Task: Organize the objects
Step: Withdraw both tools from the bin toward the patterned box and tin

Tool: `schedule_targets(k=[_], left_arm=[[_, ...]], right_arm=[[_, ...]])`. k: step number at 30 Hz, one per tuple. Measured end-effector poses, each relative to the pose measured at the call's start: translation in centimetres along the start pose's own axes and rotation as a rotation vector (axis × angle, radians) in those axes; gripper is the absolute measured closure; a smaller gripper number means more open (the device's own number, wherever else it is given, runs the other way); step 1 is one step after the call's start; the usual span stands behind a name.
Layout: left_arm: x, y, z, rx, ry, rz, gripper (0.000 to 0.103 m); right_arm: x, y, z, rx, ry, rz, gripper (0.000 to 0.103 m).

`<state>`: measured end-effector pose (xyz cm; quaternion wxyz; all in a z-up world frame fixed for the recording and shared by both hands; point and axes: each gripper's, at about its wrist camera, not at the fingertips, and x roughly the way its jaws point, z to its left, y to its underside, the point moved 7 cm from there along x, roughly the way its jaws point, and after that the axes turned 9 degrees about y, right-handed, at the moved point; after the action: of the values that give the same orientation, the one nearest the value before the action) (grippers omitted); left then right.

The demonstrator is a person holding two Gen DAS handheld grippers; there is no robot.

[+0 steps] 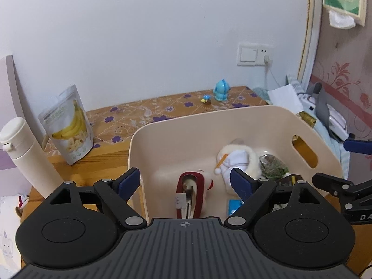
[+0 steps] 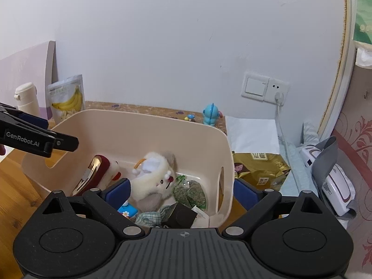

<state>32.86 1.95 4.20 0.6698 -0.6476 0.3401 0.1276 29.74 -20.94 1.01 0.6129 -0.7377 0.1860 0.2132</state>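
A beige plastic bin [image 1: 186, 125] [image 2: 144, 125] stands on the wooden table. Inside lie a dark red stapler [image 1: 189, 194] [image 2: 97, 169], a cream plush toy [image 1: 234, 158] [image 2: 155, 176], a green herb packet [image 1: 272, 166] [image 2: 190, 193], a blue carton [image 2: 126, 211] and a black box [image 2: 180, 215]. My left gripper [image 1: 186, 183] is open and empty, straddling the bin's near left wall. My right gripper [image 2: 181, 191] is open and empty, straddling the bin's right wall; its side shows in the left wrist view [image 1: 344, 190].
A banana-chip pouch [image 1: 67, 125] [image 2: 67, 97] and a white bottle [image 1: 23, 153] [image 2: 26, 98] stand left of the bin. A blue figurine [image 1: 222, 90] [image 2: 210, 114] and a tiny mushroom toy [image 1: 206, 99] sit by the wall. A gold packet [image 2: 260, 169] lies right of the bin.
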Motion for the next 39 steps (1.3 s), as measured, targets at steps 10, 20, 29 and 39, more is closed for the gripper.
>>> schedule_targets(k=[10, 20, 29, 39], left_arm=[[-3.3, 1.1, -1.4, 0.024, -0.007, -0.04, 0.016], [-5.3, 4.3, -1.6, 0.017, -0.022, -0.03, 0.015], [-6.2, 8.1, -1.7, 0.001, -0.036, -0.001, 0.015], [-5.7, 12.0, -2.8, -0.006, -0.026, 0.037, 0.015]], right_arm=[[-2.3, 1.0, -1.1, 0.024, 0.018, -0.015, 0.004], [-4.6, 3.1, -1.6, 0.033, 0.019, -0.014, 0.004], [-6.2, 5.5, -1.9, 0.028, 0.017, 0.001, 0.004], [-6.4, 8.8, -2.5, 0.023, 0.009, 0.041, 0.003]])
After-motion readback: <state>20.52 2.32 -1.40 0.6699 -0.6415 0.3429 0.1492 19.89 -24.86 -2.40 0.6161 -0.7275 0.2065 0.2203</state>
